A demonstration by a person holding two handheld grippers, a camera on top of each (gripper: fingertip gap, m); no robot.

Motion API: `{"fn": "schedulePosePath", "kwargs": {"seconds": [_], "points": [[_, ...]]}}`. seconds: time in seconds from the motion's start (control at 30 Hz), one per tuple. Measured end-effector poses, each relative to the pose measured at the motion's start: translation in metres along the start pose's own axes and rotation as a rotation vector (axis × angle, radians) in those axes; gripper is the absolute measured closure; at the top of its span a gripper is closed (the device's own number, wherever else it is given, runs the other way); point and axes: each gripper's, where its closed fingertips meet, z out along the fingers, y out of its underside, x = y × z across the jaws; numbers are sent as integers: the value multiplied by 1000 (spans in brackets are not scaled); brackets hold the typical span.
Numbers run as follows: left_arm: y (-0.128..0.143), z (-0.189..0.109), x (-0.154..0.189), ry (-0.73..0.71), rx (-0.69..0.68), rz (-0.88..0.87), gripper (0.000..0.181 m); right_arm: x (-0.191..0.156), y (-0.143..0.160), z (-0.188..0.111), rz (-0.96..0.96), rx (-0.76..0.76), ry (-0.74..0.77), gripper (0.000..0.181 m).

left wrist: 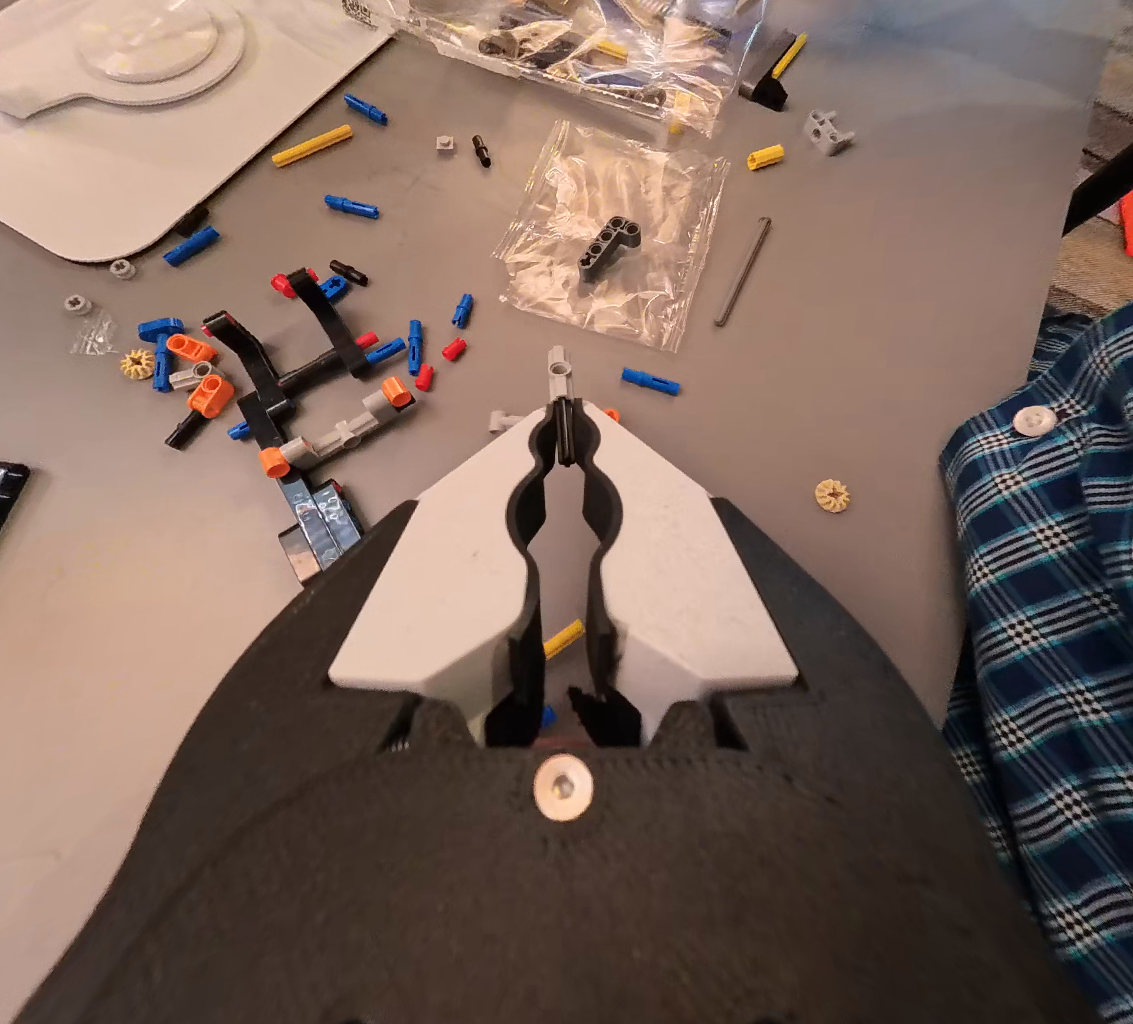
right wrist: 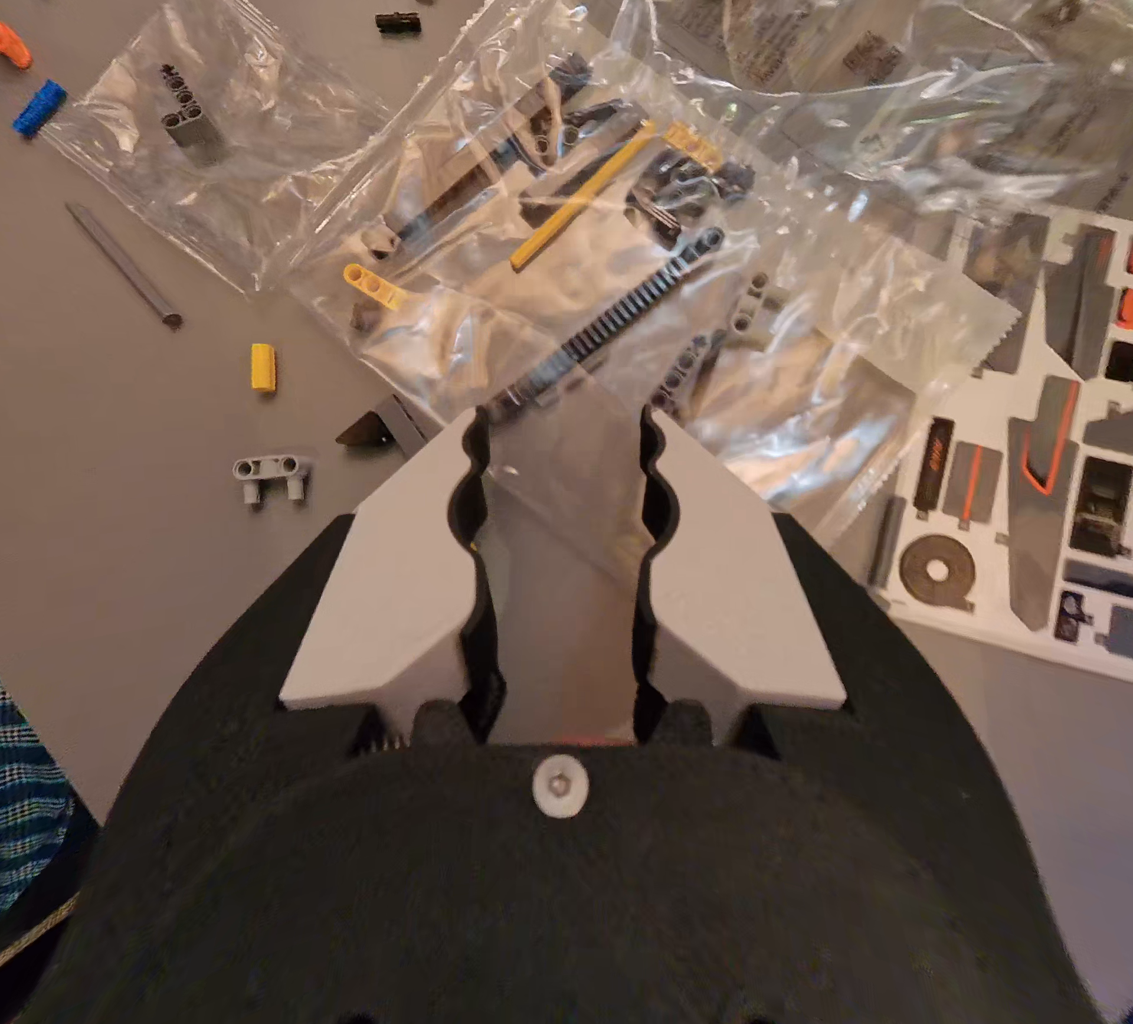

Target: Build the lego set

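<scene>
Left tool [left wrist: 564, 430] has its tips pinched together on a short black axle with a light grey connector piece on the end [left wrist: 560, 375], held above the grey table [left wrist: 858, 357]. Just ahead of those tips sits a small clear plastic bag with a dark grey bent beam lying on it [left wrist: 609, 241], and a long thin dark grey rod [left wrist: 743, 272] lies ahead and to the right. Off to the left is the crowded bit: a half-built black, grey and orange assembly [left wrist: 294, 375] with loose blue pins scattered round it. To the right there's bare table up to a lone tan gear [left wrist: 832, 495], then a blue plaid shirt [left wrist: 1054, 565] over the table edge.

Right tool [right wrist: 561, 418] is spread wide, tips at the near edge of a big crinkly clear bag of mixed parts [right wrist: 552, 234]. A sticker sheet [right wrist: 1005, 473] is to its right; a small yellow cylinder piece [right wrist: 263, 367] and a light grey double-pin connector [right wrist: 270, 476] are to its left.
</scene>
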Motion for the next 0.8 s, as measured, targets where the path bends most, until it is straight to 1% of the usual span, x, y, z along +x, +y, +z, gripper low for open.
{"fn": "schedulePosePath", "kwargs": {"seconds": [0.13, 0.23, 0.33, 0.4, 0.47, 0.6, 0.7, 0.77, 0.8], "points": [[0, 1, 0, 0, 2, -2, 179, 7, 9, -12, 40, 11, 25, 133], [0, 2, 1, 3, 0, -1, 179, 5, 5, -15, 44, 45, 21, 134], [-3, 4, 2, 8, 5, -1, 179, 4, 1, -13, 28, 48, 23, 136], [-10, 7, 3, 15, 19, -4, 179, 7, -2, -10, 30, 41, 30, 136], [-27, 14, 5, 38, 52, -14, 179, 11, -3, -7, 31, 34, 40, 141], [-75, 45, 9, 69, 99, 37, 179, 21, -3, -2, 42, 36, 44, 149], [-107, 84, 16, 107, 99, 77, 179, 27, -2, 1, 40, 24, 46, 157], [-112, 113, 18, 101, 32, 115, 179, 27, -4, 3, 22, 29, 43, 163], [-111, 126, 21, 113, -5, 132, 179, 25, -8, 3, 5, 45, 31, 170]]}}
